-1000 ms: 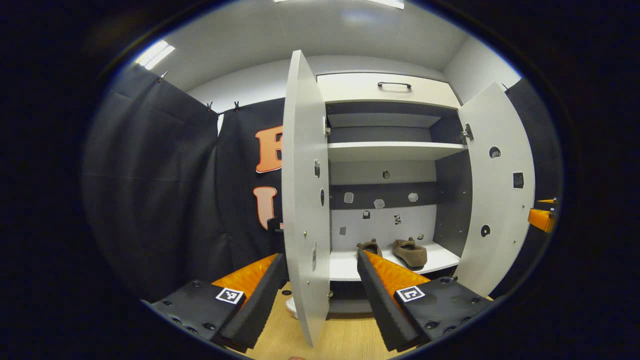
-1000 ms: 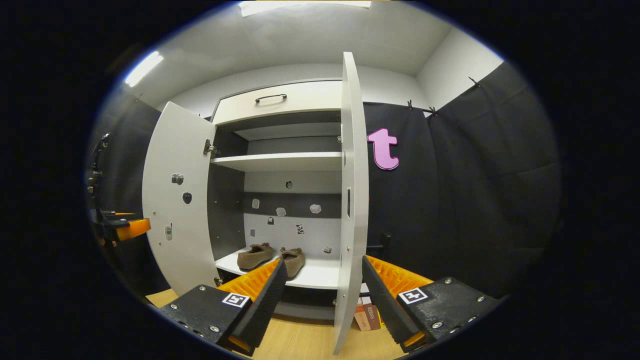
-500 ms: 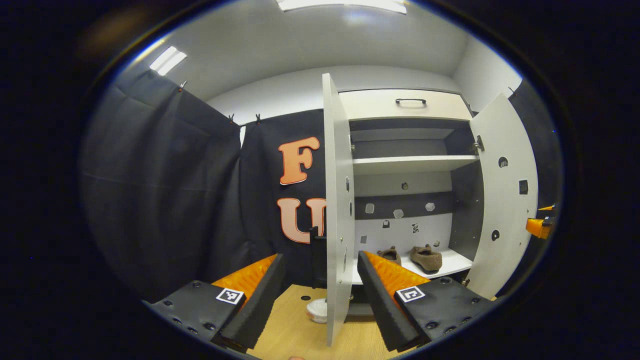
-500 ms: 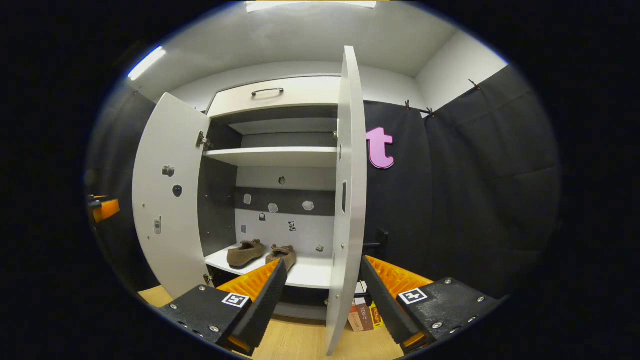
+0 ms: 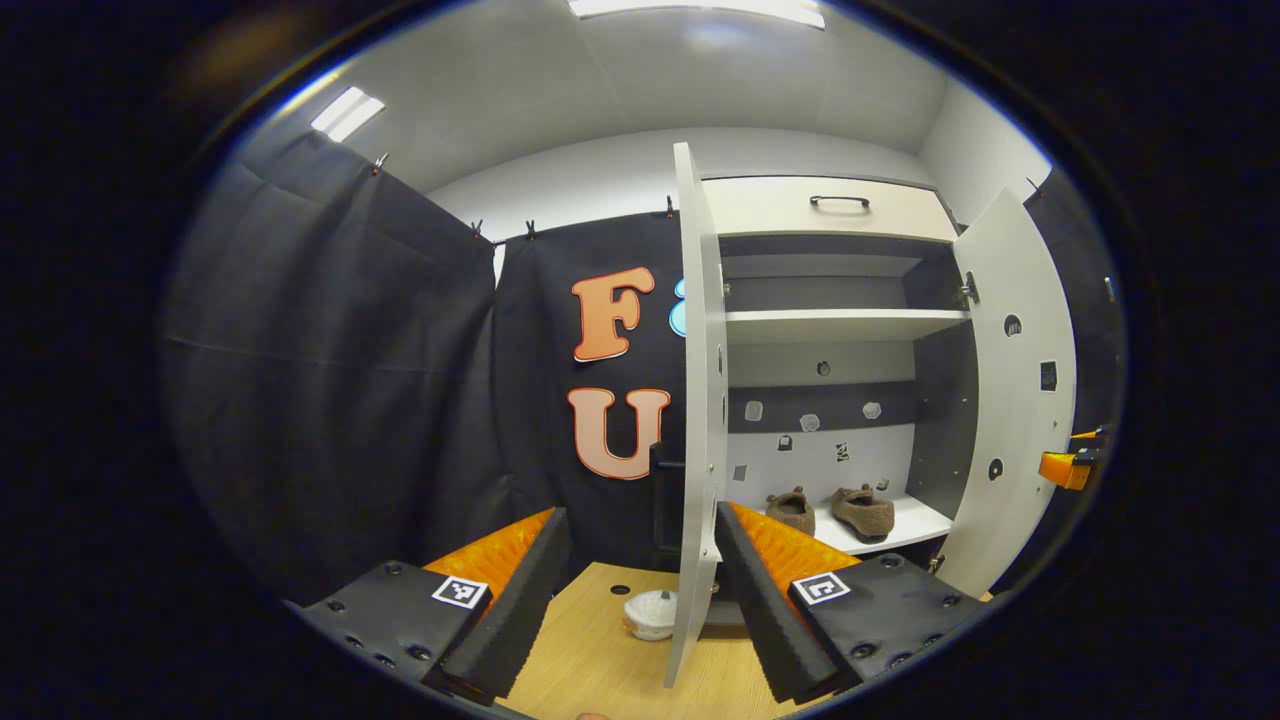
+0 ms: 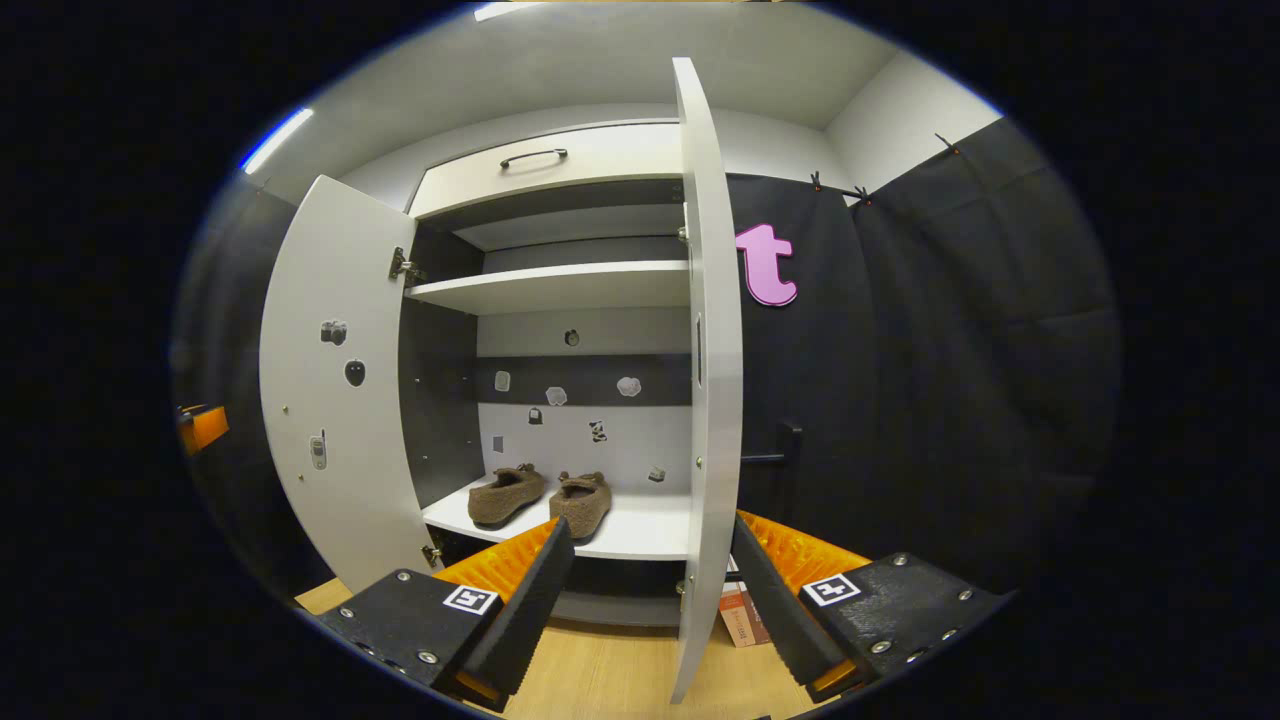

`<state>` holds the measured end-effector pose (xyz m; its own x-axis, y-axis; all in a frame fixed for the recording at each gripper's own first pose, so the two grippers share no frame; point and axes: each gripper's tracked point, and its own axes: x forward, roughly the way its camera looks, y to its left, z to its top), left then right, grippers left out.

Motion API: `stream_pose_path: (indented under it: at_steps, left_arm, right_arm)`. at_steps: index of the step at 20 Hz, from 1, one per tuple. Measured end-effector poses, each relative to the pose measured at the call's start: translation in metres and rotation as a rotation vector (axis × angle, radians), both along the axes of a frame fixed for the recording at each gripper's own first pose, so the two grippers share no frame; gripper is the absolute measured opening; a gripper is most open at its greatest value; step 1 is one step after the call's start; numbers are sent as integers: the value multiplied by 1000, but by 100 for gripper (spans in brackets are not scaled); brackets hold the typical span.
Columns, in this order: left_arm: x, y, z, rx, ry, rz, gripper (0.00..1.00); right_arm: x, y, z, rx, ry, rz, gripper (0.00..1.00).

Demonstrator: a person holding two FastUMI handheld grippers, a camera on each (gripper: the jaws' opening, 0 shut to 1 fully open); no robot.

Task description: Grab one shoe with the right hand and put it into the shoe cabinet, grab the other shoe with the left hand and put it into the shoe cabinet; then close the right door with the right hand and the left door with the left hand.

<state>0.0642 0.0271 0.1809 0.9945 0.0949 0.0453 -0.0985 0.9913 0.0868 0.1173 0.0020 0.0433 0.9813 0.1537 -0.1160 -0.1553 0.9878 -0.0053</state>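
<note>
Left gripper (image 5: 640, 590): fingers spread, holding nothing.
Right gripper (image 6: 648, 590): fingers spread, holding nothing.
Slippers (image 6: 540, 497): side by side on the shoe cabinet (image 6: 560, 285) bottom shelf.
Left door (image 5: 698, 420), right door (image 6: 708, 380): both open.

Shoe cabinet (image 6: 560, 180) stood open before me, both shoes inside on its bottom shelf (image 6: 640, 535).

In my right gripper view, the two shoes (image 6: 507, 494) (image 6: 581, 502) lay side by side toward the shelf's left end, below an upper shelf (image 6: 550, 285) and a drawer (image 6: 545, 175) on top; the right door (image 6: 708, 380) stood edge-on between my right gripper (image 6: 648, 590) fingers, the left door (image 6: 335, 390) swung out at left. In my left gripper view, the left door's edge sat between my left gripper (image 5: 638, 590) fingers, with a small bowl (image 5: 650, 613) on the floor (image 5: 590, 660) beside its foot.
</note>
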Motion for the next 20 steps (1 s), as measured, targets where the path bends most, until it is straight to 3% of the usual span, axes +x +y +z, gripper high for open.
stream_pose_path:
  at_steps: [11,20]
  left_arm:
    - [4,59,-18,-17,32,83,95]
    - [76,87,-58,5,75,71,95]
  right_arm:
    - [7,146,-4,106,18,284,95]
    - [14,109,0,60,-14,178,94]
